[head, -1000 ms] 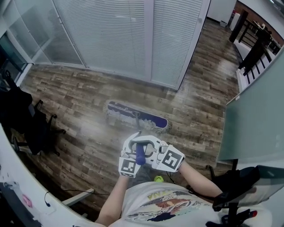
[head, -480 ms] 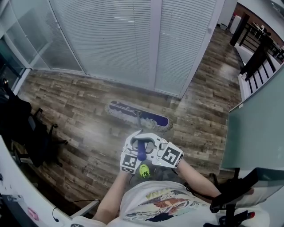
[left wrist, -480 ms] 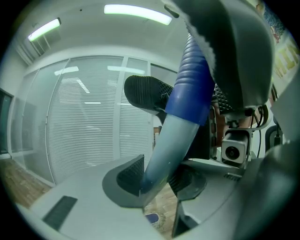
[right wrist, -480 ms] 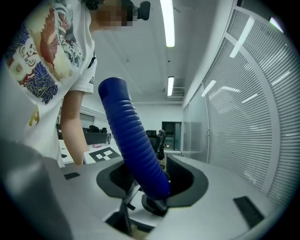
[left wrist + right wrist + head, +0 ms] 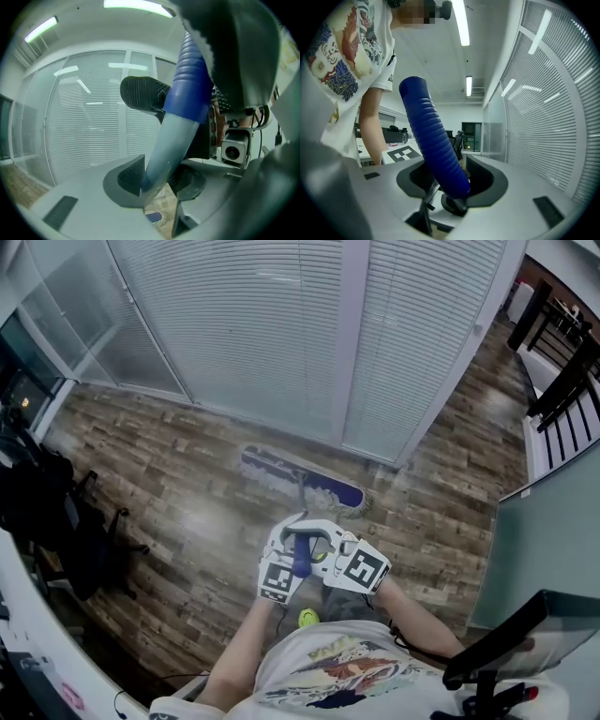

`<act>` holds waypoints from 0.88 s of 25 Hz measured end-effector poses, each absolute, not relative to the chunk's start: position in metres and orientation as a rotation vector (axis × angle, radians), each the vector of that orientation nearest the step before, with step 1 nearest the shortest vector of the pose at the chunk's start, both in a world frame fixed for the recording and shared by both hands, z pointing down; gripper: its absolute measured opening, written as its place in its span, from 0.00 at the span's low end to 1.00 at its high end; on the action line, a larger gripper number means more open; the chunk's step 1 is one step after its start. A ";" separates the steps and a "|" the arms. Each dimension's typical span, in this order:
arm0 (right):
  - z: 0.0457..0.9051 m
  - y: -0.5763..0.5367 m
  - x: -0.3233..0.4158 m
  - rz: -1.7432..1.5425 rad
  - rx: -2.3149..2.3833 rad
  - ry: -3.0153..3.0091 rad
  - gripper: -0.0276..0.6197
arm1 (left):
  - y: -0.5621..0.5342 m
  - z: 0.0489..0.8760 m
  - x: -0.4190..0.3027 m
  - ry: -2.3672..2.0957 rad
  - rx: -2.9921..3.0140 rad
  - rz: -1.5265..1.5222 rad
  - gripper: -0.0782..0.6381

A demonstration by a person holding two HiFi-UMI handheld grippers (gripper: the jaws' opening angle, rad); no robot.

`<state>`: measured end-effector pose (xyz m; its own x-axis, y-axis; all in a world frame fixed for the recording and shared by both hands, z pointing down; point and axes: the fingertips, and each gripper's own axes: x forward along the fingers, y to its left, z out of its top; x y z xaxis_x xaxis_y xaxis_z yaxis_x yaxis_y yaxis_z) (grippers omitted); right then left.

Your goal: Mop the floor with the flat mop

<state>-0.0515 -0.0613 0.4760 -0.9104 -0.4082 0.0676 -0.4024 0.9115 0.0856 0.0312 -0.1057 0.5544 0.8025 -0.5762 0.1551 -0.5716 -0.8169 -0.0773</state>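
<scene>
The flat mop's blue head (image 5: 300, 482) lies on the wood floor (image 5: 169, 502), close under the wall of white blinds (image 5: 272, 324). Its pole rises toward me and ends in a blue ribbed grip (image 5: 300, 554). Both grippers meet on that handle in front of my chest. My left gripper (image 5: 284, 563) is shut on the pale pole (image 5: 168, 145) just below the grip, pads on both sides. My right gripper (image 5: 328, 559) is shut on the ribbed grip (image 5: 436, 150), which fills the space between its jaws. In the left gripper view, the mop head (image 5: 153, 217) shows small, far below.
Black office chairs (image 5: 47, 512) stand at the left by a white desk edge (image 5: 37, 643). A frosted glass partition (image 5: 553, 540) and a black chair (image 5: 506, 652) are at the right, a dark railing (image 5: 562, 381) farther back. A yellow-green shoe tip (image 5: 307, 618) shows below the grippers.
The mop head has slid forward across the floor and now lies nearer the blinds. Both grippers travelled with the handle, keeping their hold.
</scene>
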 end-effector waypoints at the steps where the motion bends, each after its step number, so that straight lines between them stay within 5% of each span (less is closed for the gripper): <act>1: 0.475 -0.078 -0.046 -0.095 0.635 -2.996 0.32 | -0.122 0.554 0.037 0.941 -2.955 -0.277 0.28; 13: 0.485 -0.220 0.017 -0.073 0.558 -3.030 0.33 | -0.269 0.564 0.096 0.988 -2.916 -0.367 0.28; 22: 0.484 -0.227 0.006 0.038 0.558 -3.029 0.34 | -0.277 0.565 0.084 1.043 -2.931 -0.366 0.28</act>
